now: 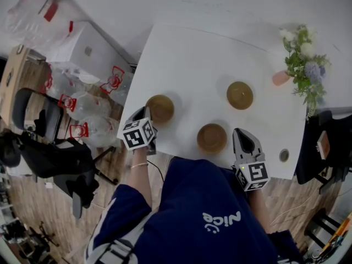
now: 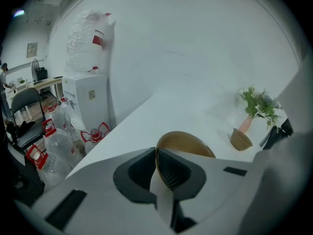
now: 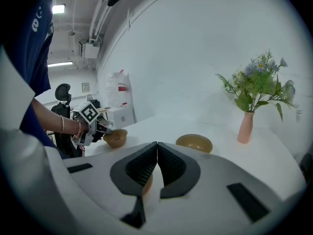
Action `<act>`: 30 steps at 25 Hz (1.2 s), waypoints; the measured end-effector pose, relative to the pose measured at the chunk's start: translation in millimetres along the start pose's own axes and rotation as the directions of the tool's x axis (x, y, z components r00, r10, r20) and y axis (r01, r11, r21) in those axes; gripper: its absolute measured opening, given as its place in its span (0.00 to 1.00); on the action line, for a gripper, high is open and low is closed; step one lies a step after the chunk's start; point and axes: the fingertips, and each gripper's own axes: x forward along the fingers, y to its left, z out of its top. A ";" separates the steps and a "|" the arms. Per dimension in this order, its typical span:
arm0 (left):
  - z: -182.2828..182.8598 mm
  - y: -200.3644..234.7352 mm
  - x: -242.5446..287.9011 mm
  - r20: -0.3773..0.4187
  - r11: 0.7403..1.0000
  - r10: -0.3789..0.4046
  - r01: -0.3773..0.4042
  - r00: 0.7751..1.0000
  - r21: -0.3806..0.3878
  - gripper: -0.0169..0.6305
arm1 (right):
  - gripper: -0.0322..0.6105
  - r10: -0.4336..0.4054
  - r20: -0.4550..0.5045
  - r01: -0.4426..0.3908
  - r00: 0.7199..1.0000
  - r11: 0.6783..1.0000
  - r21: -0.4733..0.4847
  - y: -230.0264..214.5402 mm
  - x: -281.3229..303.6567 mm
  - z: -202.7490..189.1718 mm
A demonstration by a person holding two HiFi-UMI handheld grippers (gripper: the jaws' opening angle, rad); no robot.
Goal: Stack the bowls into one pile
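Observation:
Three brown bowls stand apart on the white table. My left gripper is at the near-left edge of the left bowl. In the left gripper view its jaws are shut on that bowl's rim, one pad inside and one outside. The middle bowl sits by the table's near edge. Just to its right, my right gripper is shut with nothing between its fingers. The far bowl stands alone behind them, and it shows as the far bowl in the right gripper view.
A pink vase of flowers stands at the table's right side, beyond the far bowl. A small round disc lies near the right front corner. Left of the table are water bottles, a white cabinet and a black chair.

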 end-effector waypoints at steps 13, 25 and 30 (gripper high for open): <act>9.7 -14.7 -10.5 0.073 0.993 -0.046 0.054 0.996 -0.107 0.07 | 0.09 -0.001 -0.024 0.001 1.000 1.000 -0.018 -9.7 -8.1 -8.8; 31.6 -107.4 -42.9 0.138 0.971 -0.229 0.236 0.964 -0.040 0.07 | 0.09 -0.014 -0.015 0.014 1.000 1.000 -0.005 -24.3 -29.5 -17.0; 25.1 -149.5 -51.3 0.126 0.951 -0.306 0.310 0.944 -0.006 0.07 | 0.09 -0.016 -0.009 0.016 1.000 1.000 -0.007 -30.9 -38.5 -21.6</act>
